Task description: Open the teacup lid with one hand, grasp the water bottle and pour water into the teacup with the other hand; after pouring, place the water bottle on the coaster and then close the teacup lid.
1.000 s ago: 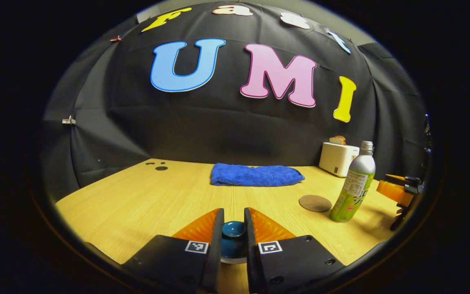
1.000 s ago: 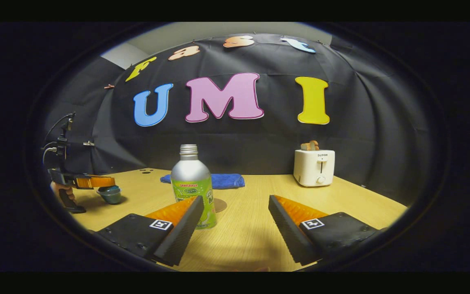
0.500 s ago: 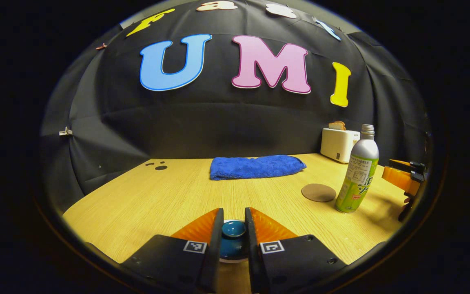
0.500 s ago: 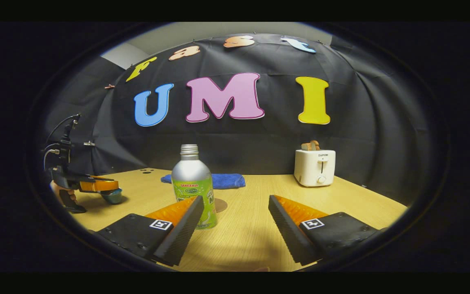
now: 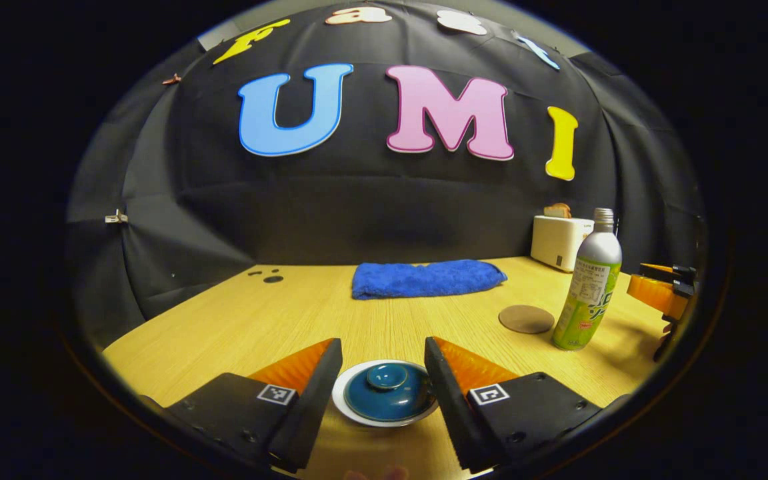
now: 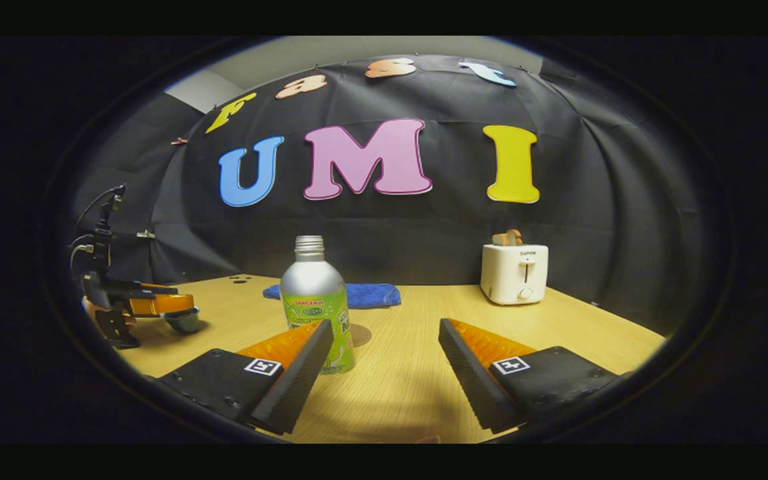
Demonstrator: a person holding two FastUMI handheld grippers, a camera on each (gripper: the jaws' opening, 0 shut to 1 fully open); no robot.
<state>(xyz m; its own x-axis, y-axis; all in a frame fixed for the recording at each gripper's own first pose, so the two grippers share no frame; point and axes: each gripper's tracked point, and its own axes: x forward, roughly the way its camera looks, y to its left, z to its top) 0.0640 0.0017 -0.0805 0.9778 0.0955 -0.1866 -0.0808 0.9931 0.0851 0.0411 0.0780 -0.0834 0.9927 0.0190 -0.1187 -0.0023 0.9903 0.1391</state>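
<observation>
1. Table (image 5: pixel 257 320): pale wood-grain top. Its far edge meets the black cloth wall; its left edge runs toward 7 o'clock in the left gripper view. A wide bare stretch lies at 10 o'clock from the teacup.
2. Blue towel (image 5: pixel 427 279): folded, at 12 o'clock near the far edge; bare wood on all sides.
3. Toaster (image 6: pixel 514 272): white, with bread in the slot, at 1 o'clock in the right gripper view, near the far edge, well apart from the bottle.
4. Left hand-held gripper (image 5: pixel 384 370): fingers spread, one on each side of the teacup with a gap on both, neither pressing it. Seen at 9 o'clock in the right gripper view (image 6: pixel 157 305), over the cup.
5. Right hand-held gripper (image 6: pixel 384 350): fingers spread wide with bare table between them; its left finger overlaps the bottle's lower part, contact cannot be told.
6. Water bottle (image 6: pixel 316 303): silver top, green label, upright on the table just beside the coaster; at 3 o'clock in the left gripper view (image 5: pixel 588 287).
7. Teacup (image 5: pixel 384 395): white rim, blue lid (image 5: pixel 389 390) seated on it, near the table's near edge.
8. Coaster (image 5: pixel 526 319): round, brown, flat, bare, between towel and bottle.
</observation>
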